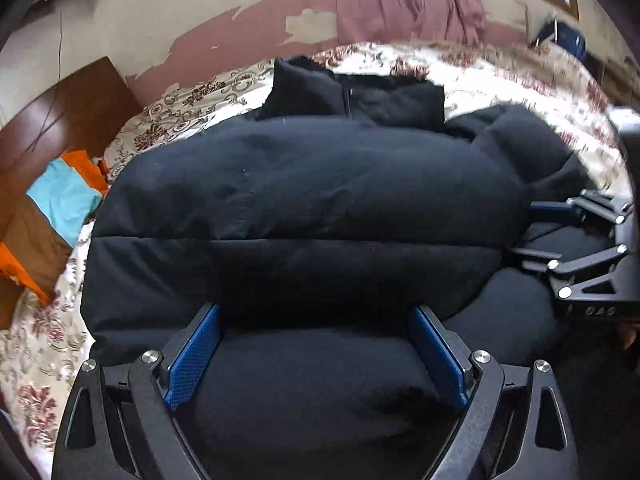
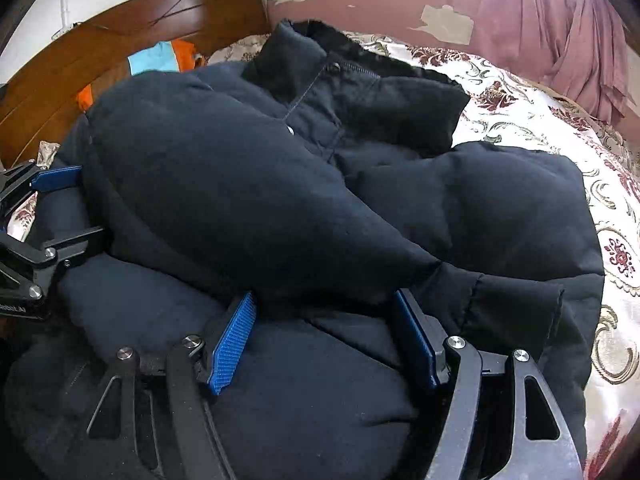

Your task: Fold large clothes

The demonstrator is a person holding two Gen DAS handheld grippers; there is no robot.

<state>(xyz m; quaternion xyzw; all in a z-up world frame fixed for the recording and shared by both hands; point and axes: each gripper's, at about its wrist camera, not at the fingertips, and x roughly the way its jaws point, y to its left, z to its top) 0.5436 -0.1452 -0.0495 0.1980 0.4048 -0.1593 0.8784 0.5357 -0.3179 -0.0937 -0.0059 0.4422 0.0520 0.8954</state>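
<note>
A large black puffer jacket point(image 1: 304, 196) lies on a floral bedspread, collar at the far side; it also fills the right wrist view point(image 2: 248, 184), with one sleeve folded across the body and its cuff point(image 2: 516, 300) at the right. My left gripper point(image 1: 316, 320) is open, its blue pads astride a padded fold near the jacket's hem. My right gripper point(image 2: 324, 312) is open, its pads either side of the sleeve just before the cuff. Each gripper shows in the other's view, the right one point(image 1: 524, 228) and the left one point(image 2: 86, 204), both spread on the jacket.
The floral bedspread point(image 2: 532, 120) extends right and beyond the jacket. An orange, blue and brown cloth point(image 1: 52, 216) lies at the left by the wooden headboard point(image 2: 120, 36). A pink curtain point(image 2: 560, 32) hangs on the peeling wall behind.
</note>
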